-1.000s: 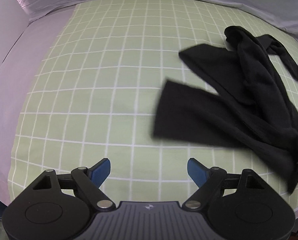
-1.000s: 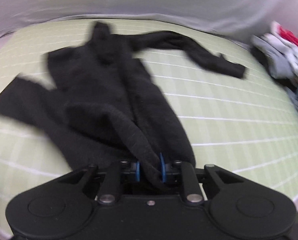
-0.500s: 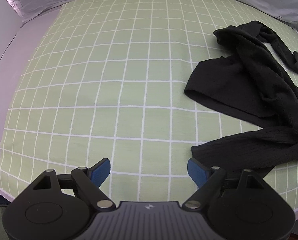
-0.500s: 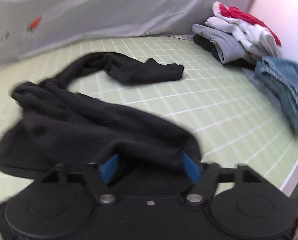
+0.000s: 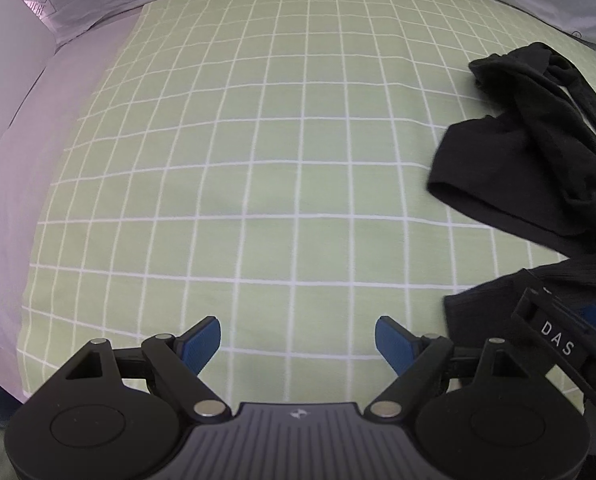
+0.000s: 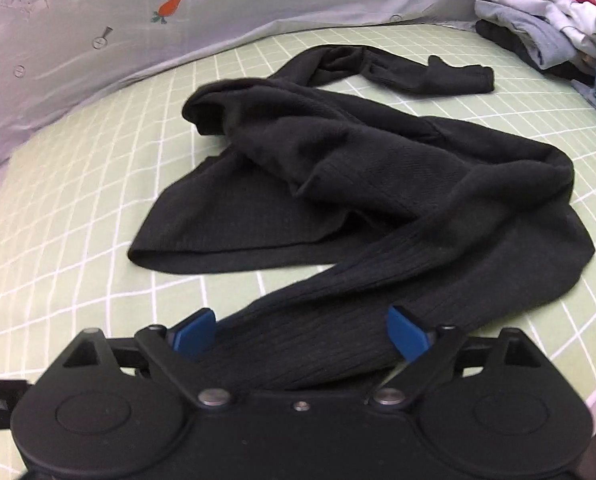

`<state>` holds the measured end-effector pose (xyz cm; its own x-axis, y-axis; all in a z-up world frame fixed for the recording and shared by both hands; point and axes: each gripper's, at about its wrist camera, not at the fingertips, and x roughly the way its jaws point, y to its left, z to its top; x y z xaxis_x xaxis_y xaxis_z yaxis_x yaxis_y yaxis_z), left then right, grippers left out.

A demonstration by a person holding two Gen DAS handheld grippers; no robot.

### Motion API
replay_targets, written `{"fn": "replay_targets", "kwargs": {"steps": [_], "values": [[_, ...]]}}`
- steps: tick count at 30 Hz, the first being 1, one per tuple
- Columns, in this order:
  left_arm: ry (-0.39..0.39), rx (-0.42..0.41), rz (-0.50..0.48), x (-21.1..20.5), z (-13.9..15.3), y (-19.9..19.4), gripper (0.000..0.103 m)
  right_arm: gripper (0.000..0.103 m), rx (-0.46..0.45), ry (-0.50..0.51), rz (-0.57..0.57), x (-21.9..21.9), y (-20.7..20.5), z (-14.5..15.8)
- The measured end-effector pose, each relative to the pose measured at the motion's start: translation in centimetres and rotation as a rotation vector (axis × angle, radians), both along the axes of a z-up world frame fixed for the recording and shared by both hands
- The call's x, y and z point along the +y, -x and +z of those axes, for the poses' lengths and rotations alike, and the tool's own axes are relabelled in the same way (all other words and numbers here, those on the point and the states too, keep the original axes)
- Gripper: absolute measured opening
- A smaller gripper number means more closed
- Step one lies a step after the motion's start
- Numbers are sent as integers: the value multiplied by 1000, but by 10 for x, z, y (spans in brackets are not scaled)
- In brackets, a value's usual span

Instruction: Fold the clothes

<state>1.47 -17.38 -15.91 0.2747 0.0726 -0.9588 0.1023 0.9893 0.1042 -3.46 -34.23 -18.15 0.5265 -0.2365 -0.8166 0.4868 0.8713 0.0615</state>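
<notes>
Black garment (image 6: 338,184): lying rumpled on the green checked bed sheet (image 5: 258,160), 1 sleeve trailing toward the far edge.
Right claw (image 6: 302,332): jaws opening, a ribbed sleeve lying loose between the blue pads, not pressed.
Left claw (image 5: 298,340): standing wide open over bare sheet, gripping nothing, garment lying to its right.
Stack of folded clothes (image 6: 546,28): sitting at the far right corner.

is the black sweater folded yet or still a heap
Still a heap. The black sweater lies bunched and twisted on the green checked sheet, one sleeve trailing away, no neat edges.
</notes>
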Motion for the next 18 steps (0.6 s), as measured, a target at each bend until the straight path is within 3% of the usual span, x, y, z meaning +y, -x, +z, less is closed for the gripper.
{"fn": "replay_targets", "kwargs": {"steps": [4, 7, 9, 14, 18], "values": [[-14, -4, -18, 6, 1, -3, 85, 93, 25, 102, -2, 11, 2, -5], [-18, -4, -27, 5, 1, -7, 85, 85, 11, 135, 4, 11, 11, -3], [-19, -7, -31, 0, 1, -8, 85, 60, 2, 155, 20, 6, 18, 0], [-15, -16, -36, -25, -1, -13, 85, 21, 29, 158, -1, -43, 36, 6], [-21, -13, -35, -53, -5, -12, 85, 15, 61, 187, -108, -107, 55, 7]]}}
